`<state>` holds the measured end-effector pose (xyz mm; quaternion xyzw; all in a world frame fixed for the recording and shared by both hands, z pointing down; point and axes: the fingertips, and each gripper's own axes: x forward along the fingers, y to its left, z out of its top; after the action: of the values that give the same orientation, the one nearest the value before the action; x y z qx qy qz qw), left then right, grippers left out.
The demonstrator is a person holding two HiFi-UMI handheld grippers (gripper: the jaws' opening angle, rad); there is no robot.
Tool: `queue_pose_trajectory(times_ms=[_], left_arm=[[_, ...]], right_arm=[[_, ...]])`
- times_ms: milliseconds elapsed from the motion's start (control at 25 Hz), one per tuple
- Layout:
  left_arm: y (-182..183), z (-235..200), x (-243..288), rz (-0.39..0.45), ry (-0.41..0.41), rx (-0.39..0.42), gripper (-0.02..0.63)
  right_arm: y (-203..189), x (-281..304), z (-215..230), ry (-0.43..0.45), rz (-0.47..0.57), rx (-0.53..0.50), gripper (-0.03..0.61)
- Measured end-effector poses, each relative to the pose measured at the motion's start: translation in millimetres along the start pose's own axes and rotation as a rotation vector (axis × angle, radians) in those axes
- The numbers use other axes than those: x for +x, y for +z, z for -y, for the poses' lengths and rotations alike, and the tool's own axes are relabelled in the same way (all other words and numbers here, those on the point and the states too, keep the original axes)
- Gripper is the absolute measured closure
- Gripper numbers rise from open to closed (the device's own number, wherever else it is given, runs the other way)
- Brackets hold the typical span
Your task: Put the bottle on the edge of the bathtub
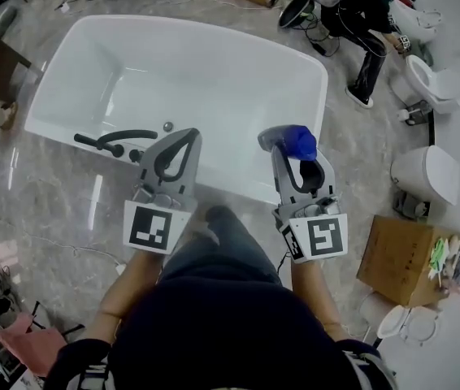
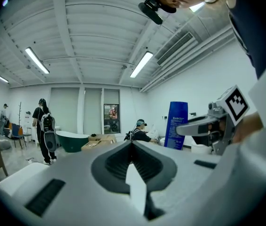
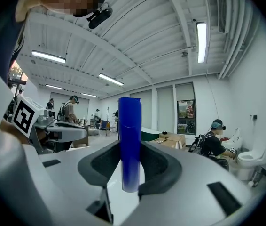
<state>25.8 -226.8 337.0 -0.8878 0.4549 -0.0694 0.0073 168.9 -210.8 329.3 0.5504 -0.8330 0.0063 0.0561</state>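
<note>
A white bathtub [image 1: 320, 96] stands on the marble floor ahead of me. My right gripper [image 1: 292, 142] is shut on a blue bottle [image 1: 301, 142], which it holds upright above the tub's near rim at the right end. In the right gripper view the bottle [image 3: 129, 140] stands clamped between the dark pads [image 3: 163, 166]. The left gripper view shows the same bottle [image 2: 176, 125] from the side. My left gripper [image 1: 190, 134] hovers over the near rim to the left of the right one, jaws together and holding nothing; its tips [image 2: 132, 144] meet.
A black tap fitting [image 1: 116, 142] sits on the tub's near rim at the left. Toilets [image 1: 433, 84] [image 1: 429, 173] stand along the right. A cardboard box [image 1: 401, 258] is at lower right. A person [image 1: 364, 23] crouches beyond the tub's far right corner.
</note>
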Motion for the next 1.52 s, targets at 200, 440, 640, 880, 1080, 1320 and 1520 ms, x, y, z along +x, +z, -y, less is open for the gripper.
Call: queue_pose_trajectory(times_ms=[200, 440, 640, 880, 1080, 1320, 1520], left_arm=[[-2, 9, 8, -0.001, -0.004, 0.012, 0.612], [-11, 8, 7, -0.006, 0.012, 0.010, 0.612], [-23, 8, 5, -0.008, 0.020, 0.038, 0.612], [-55, 4, 2, -0.022, 0.020, 0.082, 0.612], [-88, 1, -13, -0.023, 0.019, 0.106, 0.612], [-122, 4, -24, -0.049, 0.022, 0.089, 0.612], [-151, 9, -33, -0.065, 0.013, 0.082, 0.612]], right_arm=[[-8, 1, 6, 0.009, 0.004, 0.016, 0.433], [-21, 11, -4, 0.046, 0.008, 0.027, 0.433], [-40, 17, -14, 0.077, 0.006, 0.032, 0.433], [-83, 32, -34, 0.148, -0.001, 0.034, 0.433], [-121, 38, -65, 0.215, 0.005, 0.020, 0.433], [-170, 41, -88, 0.253, -0.032, 0.023, 0.433], [-207, 40, -102, 0.268, -0.049, 0.021, 0.433]])
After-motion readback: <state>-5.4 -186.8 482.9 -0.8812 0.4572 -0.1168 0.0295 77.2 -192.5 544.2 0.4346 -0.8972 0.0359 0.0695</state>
